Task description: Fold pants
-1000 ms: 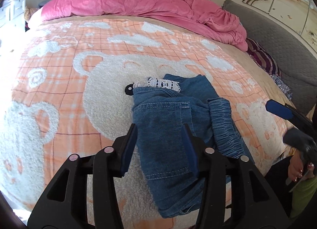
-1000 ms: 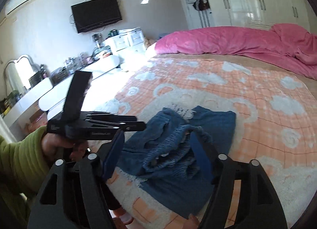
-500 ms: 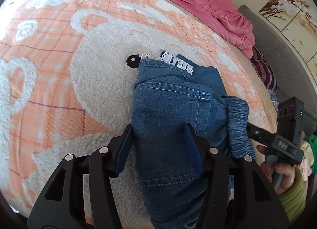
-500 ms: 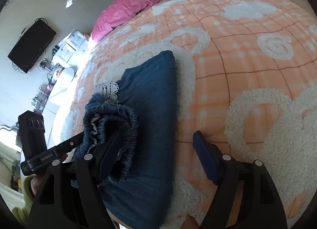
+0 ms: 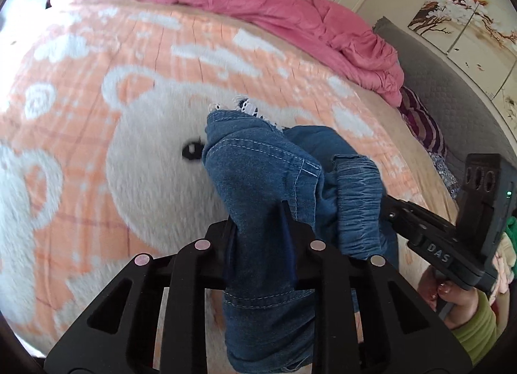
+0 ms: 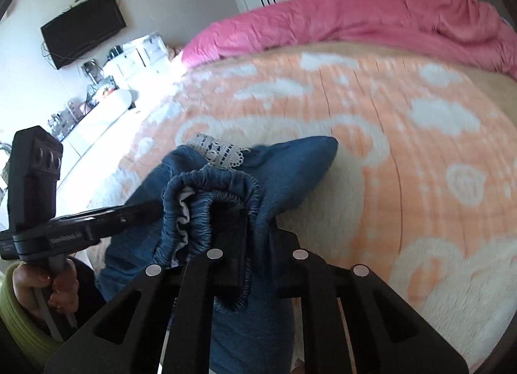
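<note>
The blue denim pants [image 5: 265, 180] are folded into a thick bundle with white lace trim [image 5: 248, 107] at the far end, raised off the orange bear blanket [image 5: 97, 147]. My left gripper [image 5: 258, 235] is shut on the near hem side of the bundle. My right gripper [image 6: 242, 235] is shut on the gathered elastic waistband [image 6: 210, 193]. The pants also show in the right wrist view [image 6: 290, 167]. Each gripper appears in the other's view, the right one [image 5: 429, 244] and the left one [image 6: 80, 222].
A pink duvet [image 5: 258, 5] lies bunched along the far side of the bed. A grey headboard [image 5: 452, 96] and striped pillow [image 5: 423, 122] are at the right. A TV [image 6: 84, 28] and a cluttered white dresser [image 6: 97, 105] stand left of the bed.
Both grippers have shut on the folded pants, left on the hem side and right on the waistband, and the near end of the bundle has come up off the blanket.
</note>
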Available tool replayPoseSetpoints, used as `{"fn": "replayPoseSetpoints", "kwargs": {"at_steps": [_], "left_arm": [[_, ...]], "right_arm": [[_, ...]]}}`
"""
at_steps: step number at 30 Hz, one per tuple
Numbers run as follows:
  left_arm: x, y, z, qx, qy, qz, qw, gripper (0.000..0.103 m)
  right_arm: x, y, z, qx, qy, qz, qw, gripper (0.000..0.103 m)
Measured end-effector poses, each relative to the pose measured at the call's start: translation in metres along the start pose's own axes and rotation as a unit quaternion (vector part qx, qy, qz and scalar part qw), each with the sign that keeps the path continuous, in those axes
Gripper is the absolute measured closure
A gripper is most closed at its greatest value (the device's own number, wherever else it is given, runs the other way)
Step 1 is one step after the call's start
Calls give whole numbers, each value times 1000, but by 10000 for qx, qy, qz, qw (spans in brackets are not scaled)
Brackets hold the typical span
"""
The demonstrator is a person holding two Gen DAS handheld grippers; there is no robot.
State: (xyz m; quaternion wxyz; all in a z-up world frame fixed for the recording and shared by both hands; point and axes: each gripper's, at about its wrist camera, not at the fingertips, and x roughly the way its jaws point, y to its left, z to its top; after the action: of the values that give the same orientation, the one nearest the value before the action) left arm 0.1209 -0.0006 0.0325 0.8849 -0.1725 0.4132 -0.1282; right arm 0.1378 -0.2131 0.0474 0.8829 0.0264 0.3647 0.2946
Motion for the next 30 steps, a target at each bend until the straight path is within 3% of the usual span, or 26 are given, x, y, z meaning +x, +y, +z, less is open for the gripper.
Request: {"fn": "replayPoseSetpoints", "kwargs": {"at_steps": [7,14,16,19,23,27,30], "left_arm": [[22,2,51,26,-256,226,9994,86],[78,11,62,188,9,668,9976,86],[91,17,56,163,165,833,9963,83],[97,23,51,184,236,991,9946,71],[93,27,49,66,257,1045,9942,60],[89,30,47,-33,283,1031,9943,55],[86,30,46,-49,266,1019,9944,52]], "right_arm": [[27,-23,51,-20,-249,-97,9996,93],[82,-62,53,586,292,-350,9972,93],[97,-69,46,625,554,-640,9945,92],[107,-69,36,498,833,-1090,9893,79],[105,-77,32,653,819,-1098,9884,73],[100,-73,29,463,756,-1389,9863,56],[96,-78,27,576,742,-1361,9862,53]]}}
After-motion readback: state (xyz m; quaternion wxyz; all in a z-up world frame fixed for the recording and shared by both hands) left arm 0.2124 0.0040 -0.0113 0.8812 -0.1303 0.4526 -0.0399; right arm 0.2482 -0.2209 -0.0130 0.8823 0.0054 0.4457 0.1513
